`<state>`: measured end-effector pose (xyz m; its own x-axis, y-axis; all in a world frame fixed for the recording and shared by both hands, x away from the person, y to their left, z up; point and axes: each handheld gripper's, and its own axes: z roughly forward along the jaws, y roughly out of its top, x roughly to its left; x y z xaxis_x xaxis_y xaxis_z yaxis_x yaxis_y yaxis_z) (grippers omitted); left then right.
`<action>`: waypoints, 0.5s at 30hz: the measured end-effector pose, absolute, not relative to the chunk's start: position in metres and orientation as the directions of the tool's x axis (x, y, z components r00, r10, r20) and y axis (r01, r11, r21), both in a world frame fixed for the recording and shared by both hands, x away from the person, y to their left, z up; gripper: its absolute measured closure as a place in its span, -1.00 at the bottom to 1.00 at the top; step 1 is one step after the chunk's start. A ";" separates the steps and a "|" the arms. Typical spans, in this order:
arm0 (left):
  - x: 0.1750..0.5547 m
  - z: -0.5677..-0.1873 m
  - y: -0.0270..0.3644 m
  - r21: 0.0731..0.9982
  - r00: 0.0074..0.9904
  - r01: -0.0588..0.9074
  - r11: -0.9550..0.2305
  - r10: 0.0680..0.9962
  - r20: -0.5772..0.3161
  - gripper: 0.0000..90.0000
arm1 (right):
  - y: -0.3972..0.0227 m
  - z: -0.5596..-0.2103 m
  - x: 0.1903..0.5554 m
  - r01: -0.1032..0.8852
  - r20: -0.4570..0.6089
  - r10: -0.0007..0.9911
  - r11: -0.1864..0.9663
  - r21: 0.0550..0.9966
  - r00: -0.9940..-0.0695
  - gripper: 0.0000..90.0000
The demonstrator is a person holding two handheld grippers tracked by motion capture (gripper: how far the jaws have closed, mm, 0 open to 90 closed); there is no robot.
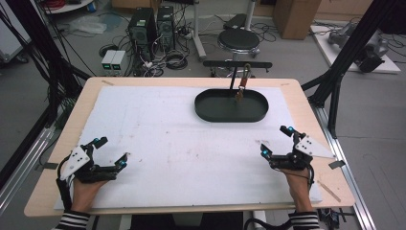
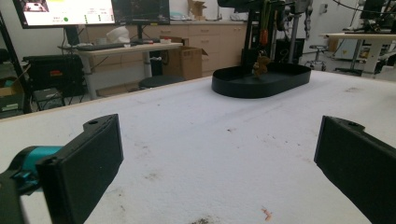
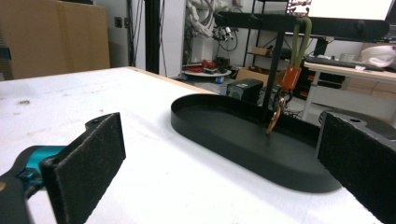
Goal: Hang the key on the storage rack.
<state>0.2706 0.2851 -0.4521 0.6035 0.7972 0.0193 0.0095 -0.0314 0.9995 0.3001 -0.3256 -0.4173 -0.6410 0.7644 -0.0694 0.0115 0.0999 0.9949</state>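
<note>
This is a robotics lab. Desktop computer towers (image 1: 152,26) and tangled cables (image 1: 173,60) sit on the grey floor beyond the worktop's (image 1: 57,158) far edge, black aluminium frame struts (image 1: 344,52) flank it, and monitors (image 2: 65,11) stand on desks behind.

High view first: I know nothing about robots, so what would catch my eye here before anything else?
Probably the black oval tray at the far middle of the white-covered table, with a small keychain-like object hanging over it from a black stand. Next, the two hand-held tools at the near corners: the left gripper and right gripper, both open and holding nothing.
</note>
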 end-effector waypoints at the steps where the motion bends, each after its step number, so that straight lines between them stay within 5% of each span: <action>1: 0.270 -0.452 0.285 0.999 0.603 0.009 -0.032 0.797 0.020 -0.96 | -0.327 -0.421 0.298 -0.001 -0.077 0.766 0.099 0.995 -0.639 -0.99; 15: 0.267 -0.452 0.285 0.999 0.599 -0.004 -0.041 0.800 0.035 -0.96 | -0.336 -0.453 0.289 -0.016 -0.043 0.805 0.041 0.999 -0.592 -0.99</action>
